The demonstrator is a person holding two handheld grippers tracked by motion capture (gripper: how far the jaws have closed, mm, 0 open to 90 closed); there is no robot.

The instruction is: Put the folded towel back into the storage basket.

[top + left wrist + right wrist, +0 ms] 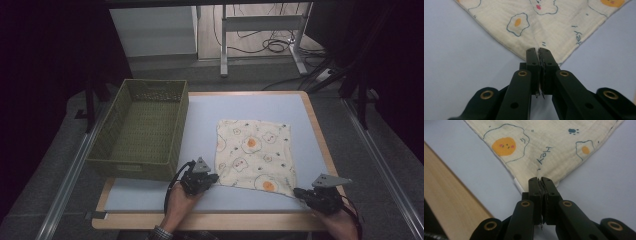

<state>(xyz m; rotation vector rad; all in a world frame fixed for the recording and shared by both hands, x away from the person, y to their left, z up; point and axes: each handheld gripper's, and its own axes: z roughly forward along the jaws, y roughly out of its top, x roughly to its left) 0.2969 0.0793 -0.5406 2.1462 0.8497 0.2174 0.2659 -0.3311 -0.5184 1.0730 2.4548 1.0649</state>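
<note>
A cream cloth (255, 155) printed with fried eggs lies spread flat on the pale blue table top (210, 115), towards the right half and reaching down close to the near edge. Its two near corners are each pinched. The left gripper (214, 176) comes in from the near edge in the person's left hand (181, 204), and its jaws are clamped tight on the cloth's near left corner; in the left gripper view a sliver of fabric shows squeezed between the black pads (532, 60), with the cloth (541, 22) fanning away from them. The right gripper (297, 191), held by the right hand (341, 222) at the table's near right corner, is likewise clenched on the cloth's near right corner; in the right gripper view the cloth (549, 147) runs out from the closed pads (535, 187), and the table's wooden rim (446, 192) passes just beside.

An olive-green woven basket (141, 129) stands on the left side of the table, its near end overhanging the left edge a little. Nothing can be seen inside it; its mesh floor (145, 132) is bare. The basket and the cloth sit apart, with a strip of blue table between them.
</note>
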